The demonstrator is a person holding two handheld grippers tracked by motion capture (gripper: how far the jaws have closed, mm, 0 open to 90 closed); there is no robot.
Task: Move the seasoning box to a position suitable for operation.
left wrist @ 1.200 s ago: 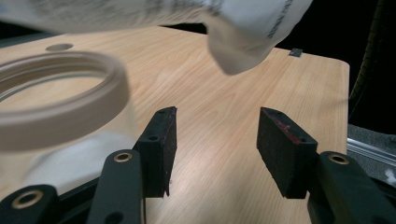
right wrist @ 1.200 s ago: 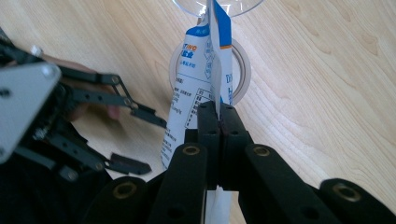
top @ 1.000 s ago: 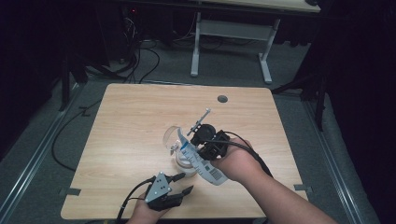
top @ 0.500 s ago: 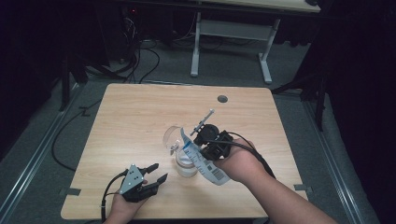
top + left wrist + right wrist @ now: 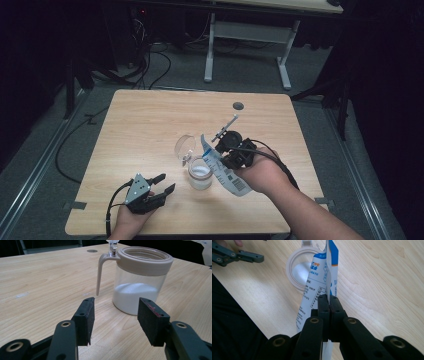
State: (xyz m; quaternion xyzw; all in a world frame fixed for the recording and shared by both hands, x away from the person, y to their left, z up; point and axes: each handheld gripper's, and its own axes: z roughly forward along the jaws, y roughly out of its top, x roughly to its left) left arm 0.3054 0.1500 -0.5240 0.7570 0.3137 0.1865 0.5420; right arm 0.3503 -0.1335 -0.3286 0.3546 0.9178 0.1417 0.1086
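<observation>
A clear jar [image 5: 199, 174] with a beige rim holds white powder and stands on the wooden table [image 5: 150, 125]; its hinged lid [image 5: 184, 146] is flipped open behind it. My right gripper [image 5: 221, 159] is shut on a white and blue packet [image 5: 226, 172] held slanted over the jar's right side. In the right gripper view the packet [image 5: 319, 277] rises from the shut jaws [image 5: 328, 300] above the jar rim [image 5: 295, 277]. My left gripper [image 5: 162, 186] stands open near the front edge, left of the jar. In its own view the jar [image 5: 140, 282] sits just beyond the open gripper [image 5: 115, 320].
A round grommet hole [image 5: 238, 106] lies at the table's far right. Cables [image 5: 75, 145] trail on the floor to the left, and a white desk frame [image 5: 250, 35] stands behind the table.
My left gripper has moved left along the front edge, away from the jar, and stayed open. The right gripper holds the packet in about the same place.
</observation>
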